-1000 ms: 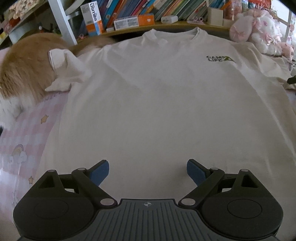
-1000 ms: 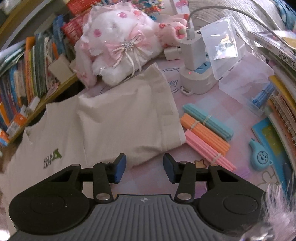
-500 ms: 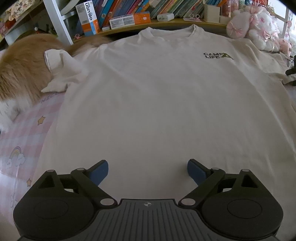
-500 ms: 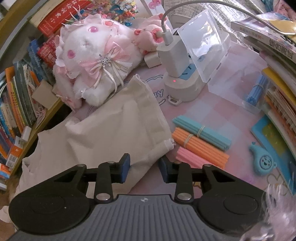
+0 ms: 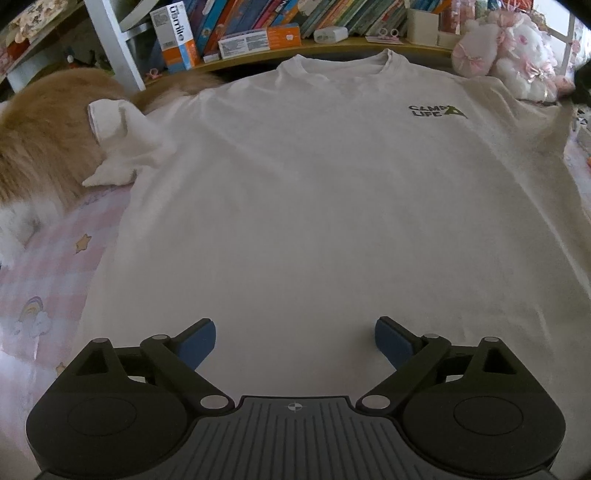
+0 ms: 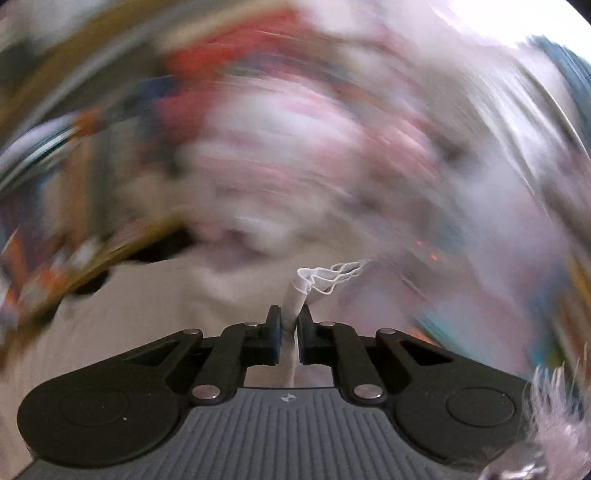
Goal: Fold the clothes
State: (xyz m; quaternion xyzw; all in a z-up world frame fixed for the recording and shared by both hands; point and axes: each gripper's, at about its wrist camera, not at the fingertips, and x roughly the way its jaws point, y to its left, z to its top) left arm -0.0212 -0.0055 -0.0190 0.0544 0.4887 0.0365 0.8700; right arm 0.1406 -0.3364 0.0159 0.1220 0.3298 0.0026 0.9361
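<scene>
- White T-shirt (image 5: pixel 295 192) lies flat, front up, on the pink patterned bedsheet (image 5: pixel 48 266) — collar toward the bookshelf (image 5: pixel 258 33).
- Left gripper (image 5: pixel 294 338) hangs over the shirt's lower hem, jaws wide apart, nothing between them.
- Right gripper (image 6: pixel 289 326) is clamped on a bunched fold of the shirt's sleeve (image 6: pixel 295 295); its surroundings are blurred.
- An orange furry animal (image 5: pixel 40 147) lies against the other sleeve.

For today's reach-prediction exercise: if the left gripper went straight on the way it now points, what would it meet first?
Probably the white T-shirt: the open left gripper points down at its lower front, with nothing between them.
</scene>
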